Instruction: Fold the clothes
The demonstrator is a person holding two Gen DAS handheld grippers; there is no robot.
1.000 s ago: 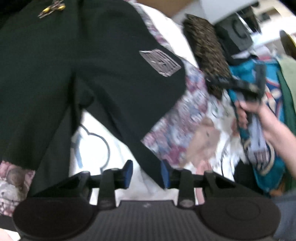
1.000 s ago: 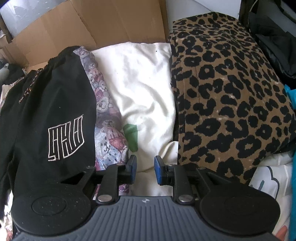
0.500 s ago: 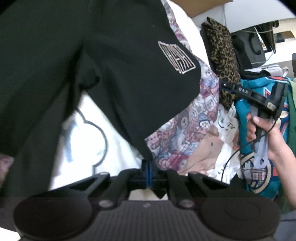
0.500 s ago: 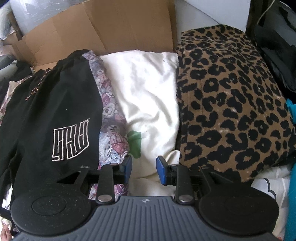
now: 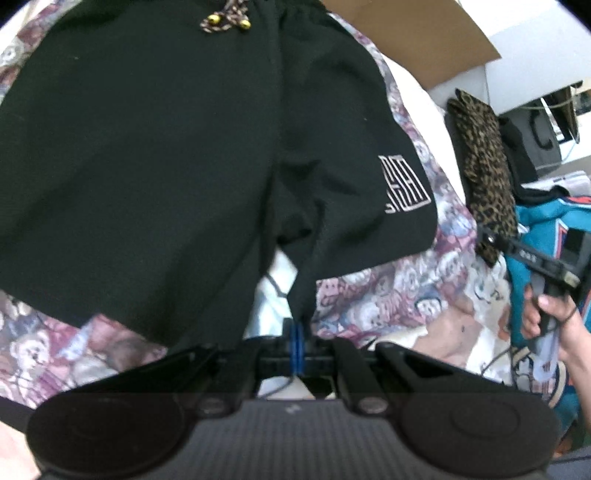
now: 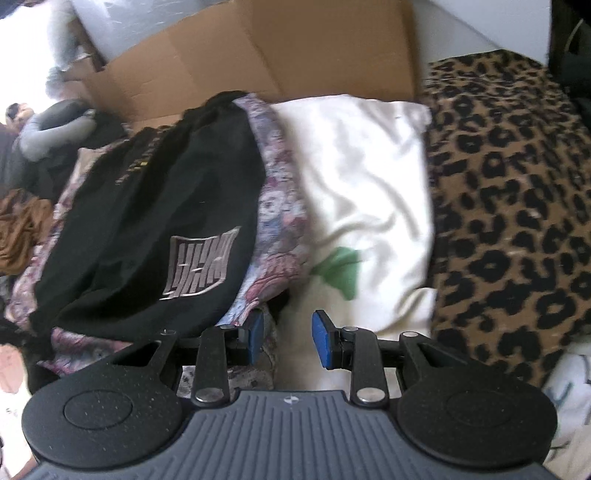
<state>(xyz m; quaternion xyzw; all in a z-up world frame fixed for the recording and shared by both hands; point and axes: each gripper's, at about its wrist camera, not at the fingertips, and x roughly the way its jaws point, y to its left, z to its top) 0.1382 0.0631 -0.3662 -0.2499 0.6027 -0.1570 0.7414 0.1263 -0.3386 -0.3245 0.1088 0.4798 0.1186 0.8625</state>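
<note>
Black shorts [image 5: 155, 155] with a white logo [image 5: 404, 184] and a drawstring [image 5: 225, 22] lie spread on a bear-print blanket [image 5: 388, 295]. My left gripper [image 5: 297, 343] is shut on the inner hem corner of the right leg, and the cloth is drawn taut up from the pads. In the right wrist view the shorts [image 6: 155, 229] lie at the left. My right gripper [image 6: 286, 338] is open, nothing between its fingers, and hovers over the blanket's edge beside the shorts. A hand [image 5: 550, 314] holds the right gripper at the far right of the left wrist view.
A white cloth [image 6: 369, 184] with a green mark lies right of the blanket [image 6: 280, 206]. A leopard-print garment [image 6: 509, 206] is beyond it. Flat cardboard [image 6: 258, 55] stands behind. A teal garment [image 5: 546, 221] and other clothes lie at the right.
The left jaws closed on the shorts' hem corner and the gripper shifted, so the shorts now fill the view. The right jaws opened wider, with only a slight shift of view.
</note>
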